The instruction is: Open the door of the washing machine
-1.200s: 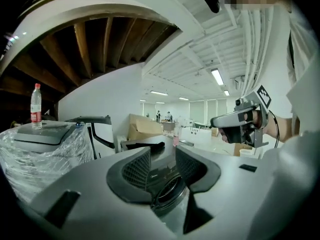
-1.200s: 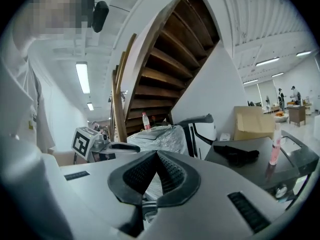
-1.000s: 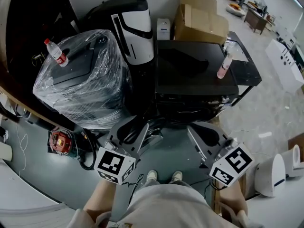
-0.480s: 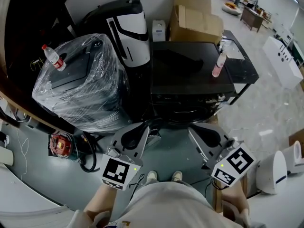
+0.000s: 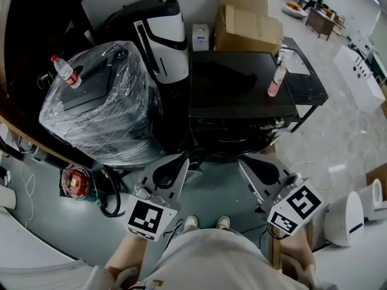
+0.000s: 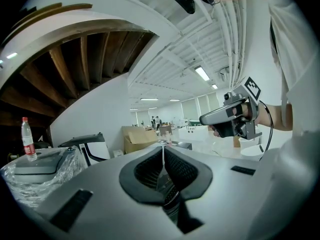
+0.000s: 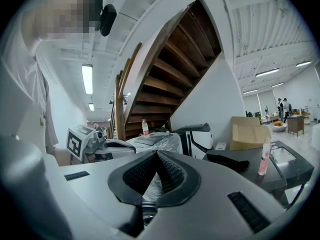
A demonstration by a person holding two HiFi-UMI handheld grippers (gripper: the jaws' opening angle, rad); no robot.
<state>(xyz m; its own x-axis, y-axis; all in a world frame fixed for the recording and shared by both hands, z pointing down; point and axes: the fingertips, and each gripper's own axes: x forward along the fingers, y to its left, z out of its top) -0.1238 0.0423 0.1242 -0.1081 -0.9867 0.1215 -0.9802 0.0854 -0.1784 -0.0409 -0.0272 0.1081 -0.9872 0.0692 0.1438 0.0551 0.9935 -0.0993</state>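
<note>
fingers of the left gripper (image 6: 163, 148) have just been closing and meet tip to tip with nothing between them. the right gripper (image 7: 157, 152) has its fingers pressed together too, and it is empty. both are held about level in front of the person's waist, side by side but apart. they point toward the black washing machine (image 5: 242, 110) that stands on the floor straight ahead, and neither touches it. its front faces the person but lies in deep shadow, so the door cannot be made out. a pink bottle (image 5: 275, 82) stands upright near the right edge of its top. to the left sits a plastic-wrapped appliance (image 5: 103, 113) with a red-capped bottle (image 5: 63, 70) on it. a cardboard box (image 5: 248, 23) stands behind.
</note>
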